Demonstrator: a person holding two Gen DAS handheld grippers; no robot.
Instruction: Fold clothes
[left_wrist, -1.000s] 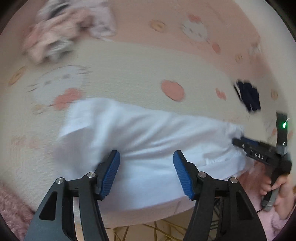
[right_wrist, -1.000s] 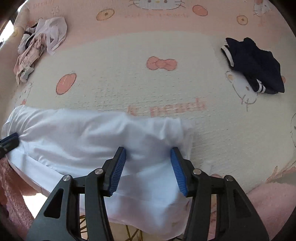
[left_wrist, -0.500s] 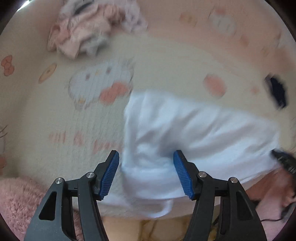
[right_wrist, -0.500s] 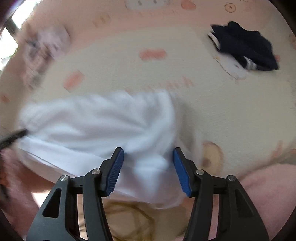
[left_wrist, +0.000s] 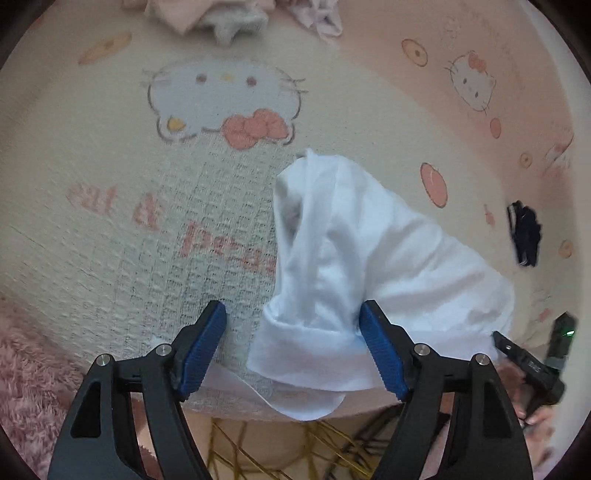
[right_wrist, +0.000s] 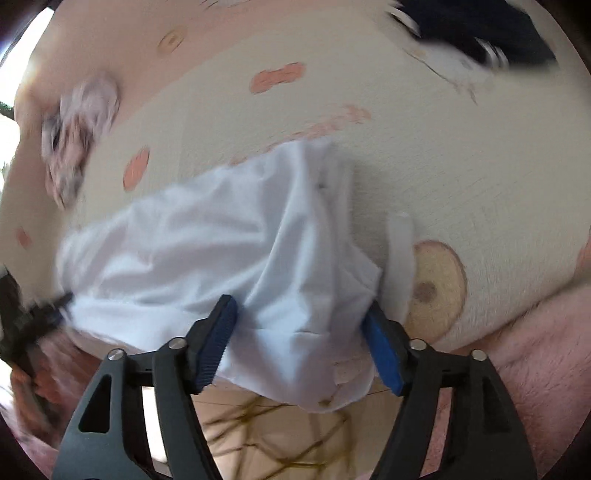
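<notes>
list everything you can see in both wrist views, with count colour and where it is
white garment: 1, white, crumpled at the near edge of the mat, one end hanging over the edge
dark garment: 1, navy with white stripes, far right of the mat
pile of clothes: 1 heap, pale pink, white and grey, far edge of the mat
mat: 1, cream and pink with a cartoon cat print, under all the clothes
fluffy fabric: pink, below the mat's near edge
left gripper: 1, black with blue pads, open, over the garment's left end
right gripper: 1, black with blue pads, jaws opening, garment's right end between them
hand: 1, holding the right gripper's handle
</notes>
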